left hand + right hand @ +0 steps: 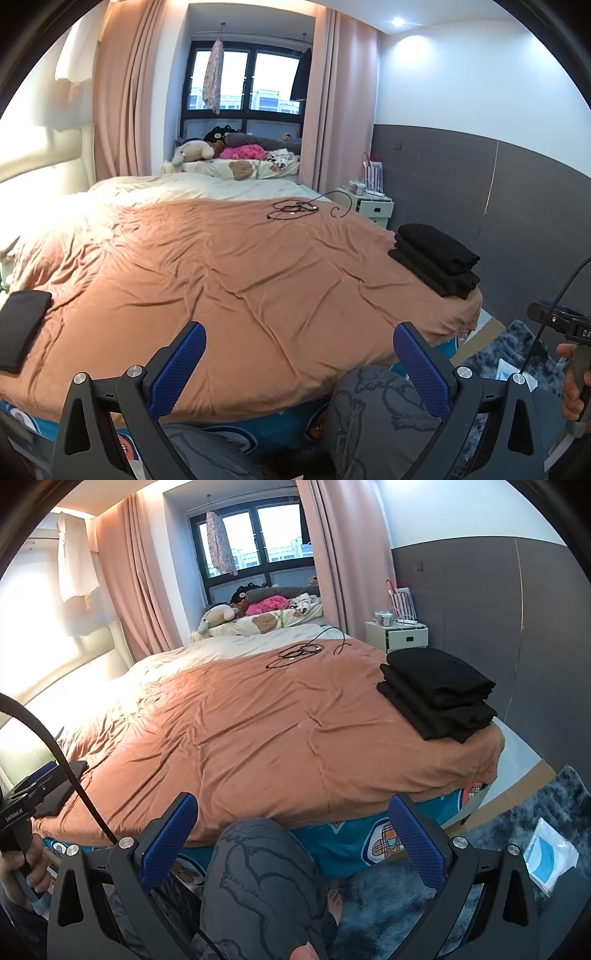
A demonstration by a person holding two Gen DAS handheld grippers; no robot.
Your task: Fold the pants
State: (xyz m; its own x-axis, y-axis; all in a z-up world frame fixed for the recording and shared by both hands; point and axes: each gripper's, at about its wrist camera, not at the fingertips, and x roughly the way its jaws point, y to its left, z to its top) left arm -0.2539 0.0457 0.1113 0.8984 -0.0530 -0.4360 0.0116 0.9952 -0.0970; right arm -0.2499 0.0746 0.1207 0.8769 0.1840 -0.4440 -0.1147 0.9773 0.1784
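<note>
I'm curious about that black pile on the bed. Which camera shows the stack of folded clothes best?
The right wrist view: the stack of folded black clothes sits larger and nearer there, its layers and bed-corner position clear. The left wrist view shows the same stack smaller, farther right, with its layers harder to separate.

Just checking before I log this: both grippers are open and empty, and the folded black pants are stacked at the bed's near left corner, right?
Not quite. The folded black pants are stacked at the bed's near right corner, as the right wrist view shows. The left gripper and right gripper are both open and empty.
</note>
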